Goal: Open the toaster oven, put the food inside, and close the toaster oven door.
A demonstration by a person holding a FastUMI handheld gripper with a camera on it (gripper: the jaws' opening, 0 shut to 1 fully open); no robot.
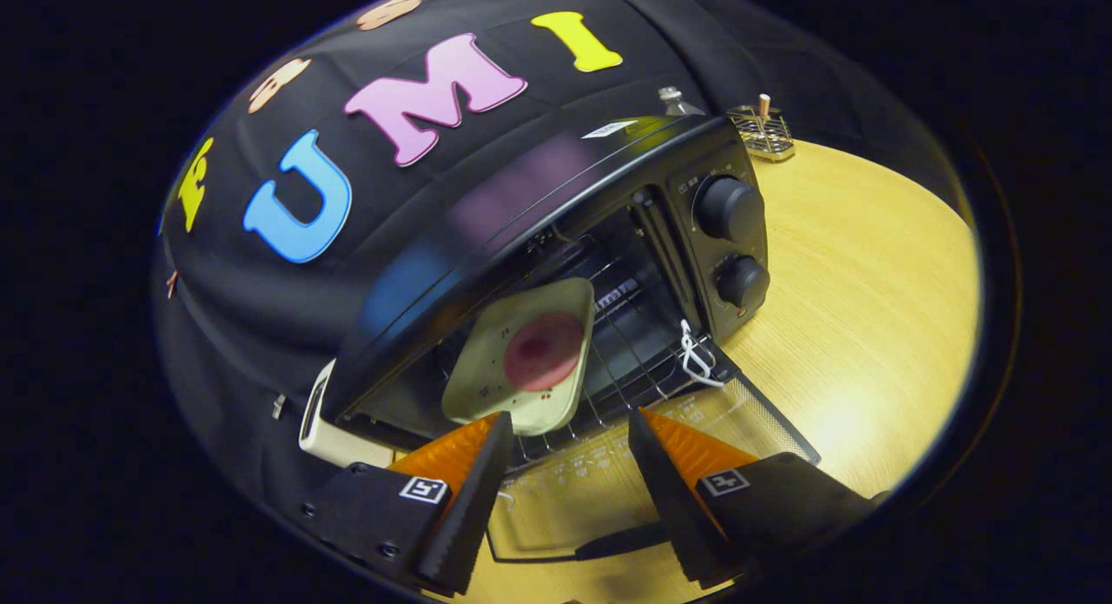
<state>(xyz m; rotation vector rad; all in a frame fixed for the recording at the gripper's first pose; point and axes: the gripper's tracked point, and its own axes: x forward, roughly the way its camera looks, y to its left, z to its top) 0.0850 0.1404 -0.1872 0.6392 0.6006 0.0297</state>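
A black toaster oven stands on the wooden table with its glass door folded down flat toward me. On the wire rack inside lies a pale square plate carrying a round pink piece of food. The plate's near edge sticks out just past the rack front. My gripper hovers above the lowered door, just in front of the plate, open, with nothing between its fingers. The left fingertip is close to the plate's near corner.
Two black knobs sit on the oven's right panel. A white cord loop hangs at the door hinge. A small wire basket and a clear bottle stand behind the oven. A white object lies left of it. Bare wooden table extends right.
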